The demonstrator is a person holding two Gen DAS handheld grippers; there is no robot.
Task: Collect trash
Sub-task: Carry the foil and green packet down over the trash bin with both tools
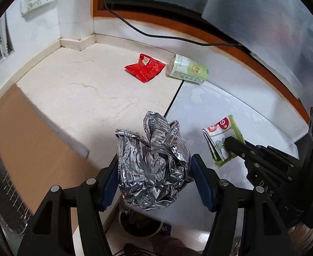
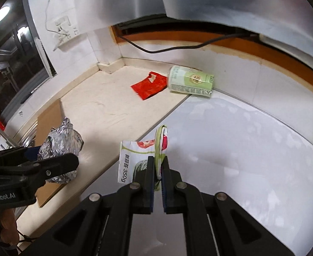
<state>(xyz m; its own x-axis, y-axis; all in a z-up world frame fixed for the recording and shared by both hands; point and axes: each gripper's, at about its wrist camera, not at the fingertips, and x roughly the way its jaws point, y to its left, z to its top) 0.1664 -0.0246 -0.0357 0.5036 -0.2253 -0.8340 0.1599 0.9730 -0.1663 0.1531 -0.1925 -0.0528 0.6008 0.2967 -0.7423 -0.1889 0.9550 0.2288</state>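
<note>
With both pieces lifted clear of the worktop [image 1: 88,98] for binning, the left gripper [image 1: 154,170] has its half-open jaws squeezing a crumpled foil ball [image 1: 152,166], while the right gripper [image 2: 157,170] pinches a folded leaflet [image 2: 133,162] in nearly shut jaws, leaving a red wrapper [image 1: 144,68] and green carton [image 1: 187,69] lying by the back wall.

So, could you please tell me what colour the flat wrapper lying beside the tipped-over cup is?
Red; the wrapper shows best in the left wrist view.

Wrapper [image 1: 144,68] lies on the countertop [image 1: 88,98] just left of the toppled cup [image 1: 187,69] against the back wall, foil wad [image 1: 154,162] in the left gripper [image 1: 154,179] left of the leaflet [image 2: 133,162] in the right gripper [image 2: 157,175].
</note>
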